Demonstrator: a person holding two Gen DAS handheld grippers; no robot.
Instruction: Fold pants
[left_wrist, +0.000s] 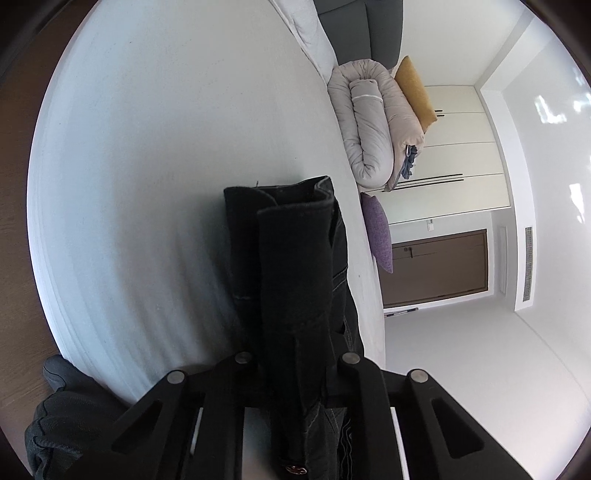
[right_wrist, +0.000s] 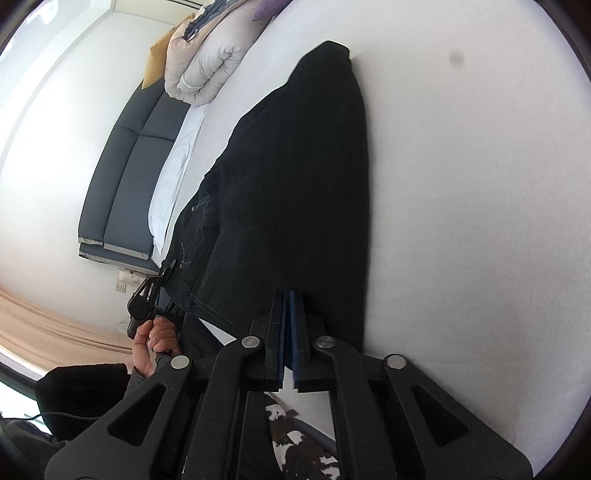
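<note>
The black denim pants lie lengthwise on the white bed sheet, one end hanging off the sheet's near edge between the two tools; the right gripper has its two black fingers pressed together on the pants' near hem, blue pads almost meeting with cloth pinched between them; the left gripper is clamped on a folded thickness of the same pants, the dark cloth rising straight out from between its fingers and filling the gap, a coppery button showing low in the left wrist view; in the right wrist view the left gripper appears just beside the pants' waistband, held by the person's bare left hand.

Beyond the pants' far end, at the sheet's far edge, sits a rolled pale grey-beige duvet; a mustard yellow cushion leans behind that roll, and a purple textured cushion lies just beside it; a dark grey padded headboard stands along the sheet's side; nothing lies on the sheet between the pants and the duvet.
</note>
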